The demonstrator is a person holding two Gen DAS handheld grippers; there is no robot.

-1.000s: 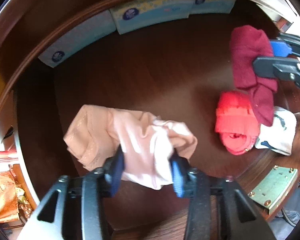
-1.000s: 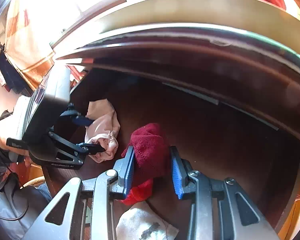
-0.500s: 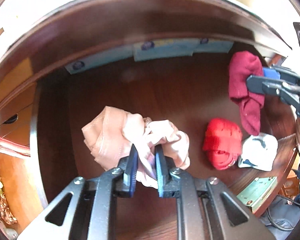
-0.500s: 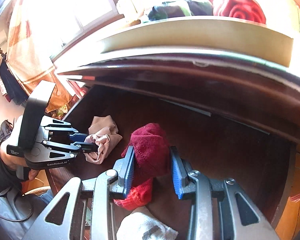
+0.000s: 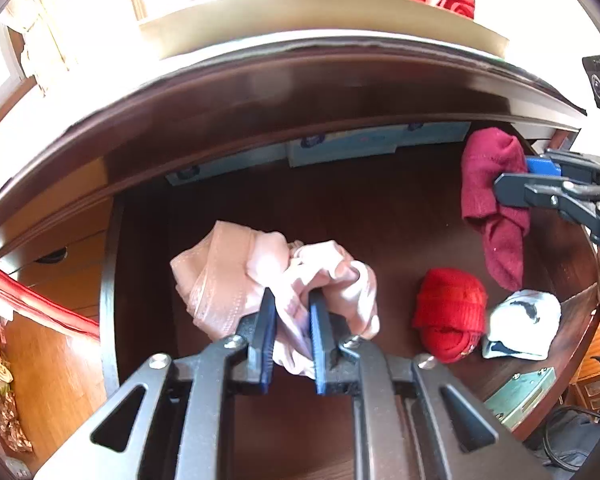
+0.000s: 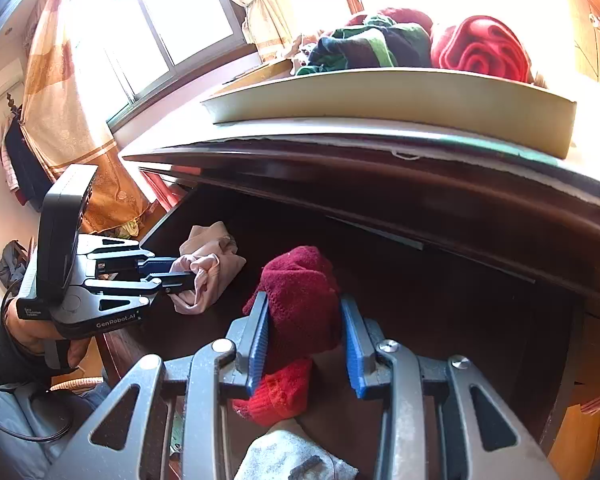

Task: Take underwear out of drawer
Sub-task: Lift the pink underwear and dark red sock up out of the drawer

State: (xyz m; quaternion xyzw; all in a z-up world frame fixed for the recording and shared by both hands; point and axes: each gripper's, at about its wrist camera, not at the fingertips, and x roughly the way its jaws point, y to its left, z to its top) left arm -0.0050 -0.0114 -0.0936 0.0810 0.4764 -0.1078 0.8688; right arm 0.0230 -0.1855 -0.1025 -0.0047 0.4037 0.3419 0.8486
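Observation:
My left gripper is shut on pale pink underwear, which hangs bunched above the floor of the dark wooden drawer. The right wrist view shows that same left gripper clamping the pink underwear at the drawer's left side. My right gripper is shut on a maroon garment, lifted over the drawer. In the left wrist view the right gripper holds this maroon garment at the right. A red rolled garment and a white one lie on the drawer floor.
Light blue packets line the drawer's back wall. The cabinet top edge overhangs the drawer; a tan tray with folded clothes sits on it. A metal lock plate is on the drawer front. A window and curtain are at the left.
My left gripper closed on the pink underwear and lifted it up and back from the drawer floor. The right gripper stayed nearly still, holding the maroon garment, and tilted upward.

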